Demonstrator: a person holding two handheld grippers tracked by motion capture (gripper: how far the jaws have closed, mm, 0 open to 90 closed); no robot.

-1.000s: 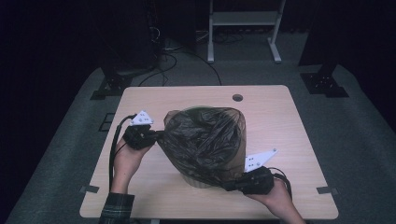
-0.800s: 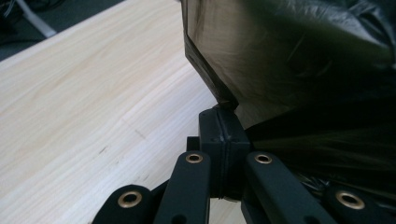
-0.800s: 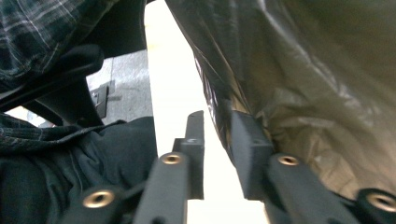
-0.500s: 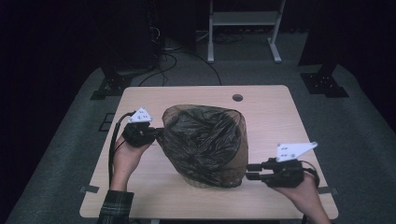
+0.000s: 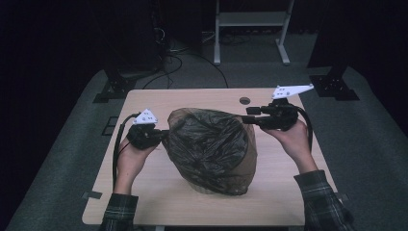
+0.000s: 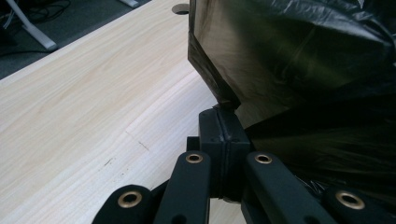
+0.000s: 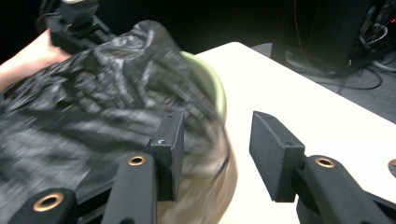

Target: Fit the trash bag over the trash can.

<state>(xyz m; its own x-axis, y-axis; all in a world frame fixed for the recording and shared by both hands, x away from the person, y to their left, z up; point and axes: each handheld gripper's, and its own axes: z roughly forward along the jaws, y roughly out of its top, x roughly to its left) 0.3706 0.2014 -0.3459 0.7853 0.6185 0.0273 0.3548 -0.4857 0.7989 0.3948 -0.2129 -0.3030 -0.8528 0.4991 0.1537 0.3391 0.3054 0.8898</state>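
Here, the table point(image 5: 159, 197) carries everything: a pale wood-grain top with a small round grommet hole point(image 5: 245, 101) near its far edge. At its middle stands the bin bag point(image 5: 211, 144), a dark, thin, crinkled film draped over a pale round bin whose greenish rim point(image 7: 215, 88) shows in the right gripper view. The bag rises as a loose dome, with its lower skirt semi-transparent where it stretches.

My left gripper point(image 5: 161, 136) sits at the left flank of the bag; in the left gripper view its jaws are pressed together on a fold of the film at the bag's edge point(image 6: 224, 100), so the film is pinched there. My right gripper point(image 5: 246, 115) is at the far right of the bag, just beside its upper shoulder. Its jaws have just been opening and stand apart, with nothing pinched between the pads; the bag lies just to one side of them.

Handling, as I judge it: the film is very light, limp and slippery, and it will stretch or tear if pulled hard against the rim. It offers no stiff edge, so the best hold is a gathered fold near the hem, opposite my left grip. The bin under it looks light and may slide or tip if I tug sideways.
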